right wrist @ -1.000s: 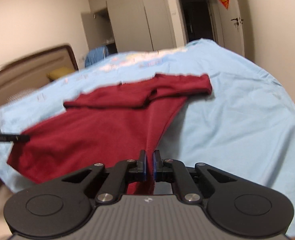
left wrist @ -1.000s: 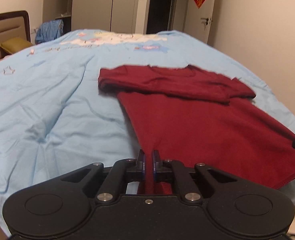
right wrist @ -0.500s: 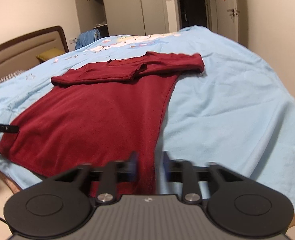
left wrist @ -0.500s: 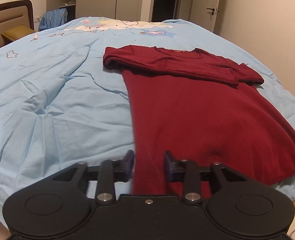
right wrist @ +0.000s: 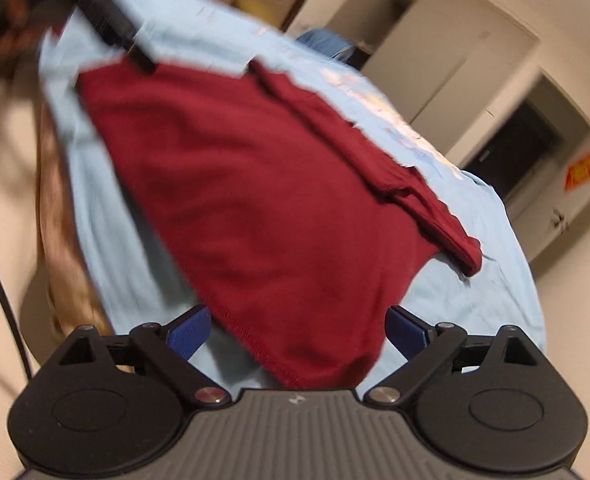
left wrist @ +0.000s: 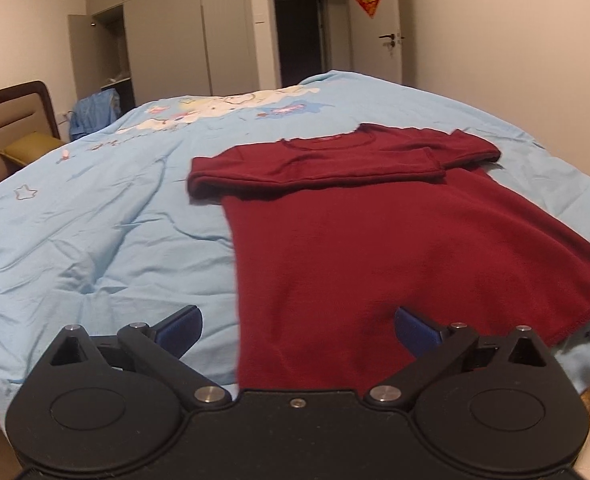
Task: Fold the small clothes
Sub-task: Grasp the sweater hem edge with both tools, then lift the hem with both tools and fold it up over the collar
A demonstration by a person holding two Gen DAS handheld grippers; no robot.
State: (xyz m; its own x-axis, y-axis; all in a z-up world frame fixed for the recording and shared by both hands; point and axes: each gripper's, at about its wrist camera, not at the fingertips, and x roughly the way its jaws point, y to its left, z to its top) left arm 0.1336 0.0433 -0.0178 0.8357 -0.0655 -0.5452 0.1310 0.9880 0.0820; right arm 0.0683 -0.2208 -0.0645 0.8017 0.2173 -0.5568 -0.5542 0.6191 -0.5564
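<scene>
Lying flat on the light blue bed cover [left wrist: 95,216], the dark red shirt [left wrist: 395,248] has both sleeves folded across its chest, its hem toward the cameras. The left gripper [left wrist: 297,326] hovers over the shirt's near left hem corner with its blue pads spread wide, holding nothing. The right gripper [right wrist: 297,328] is likewise spread wide and empty above the near right hem corner [right wrist: 315,364]; its view is tilted and blurred

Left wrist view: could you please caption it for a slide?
Open left gripper above dark red shirt's hem on light blue bedspread.
</scene>
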